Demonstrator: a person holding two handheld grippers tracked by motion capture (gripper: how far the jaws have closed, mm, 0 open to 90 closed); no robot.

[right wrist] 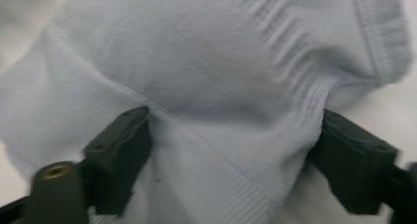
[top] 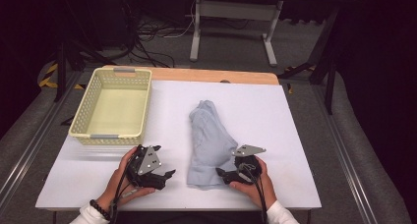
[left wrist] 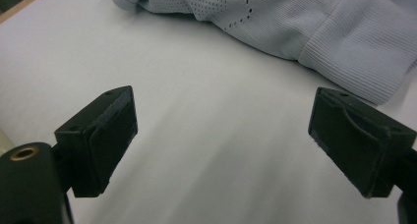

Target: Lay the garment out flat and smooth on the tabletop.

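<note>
Right claw (right wrist: pixel 231 150) first: jaws spread wide, straddling a fold of the pale blue garment (top: pixel 209 143), cloth bunched between them but not pinched, so call it released. The left claw (left wrist: pixel 221 140) is wide open as well, nothing between its jaws, hanging over bare white worktop (top: pixel 275 116) just short of the garment's ribbed hem. The garment lies roughly folded in a long heap at the middle of the worktop, its near end between the two claws. It looks soft, light and limp, so it should sag and slide rather than hold shape. The thick ribbed band or a doubled fold looks like the surest bite. Fine knit, dotted perforated panel, stitched seams. A cream basket (top: pixel 81 118) sits empty at the left.
</note>
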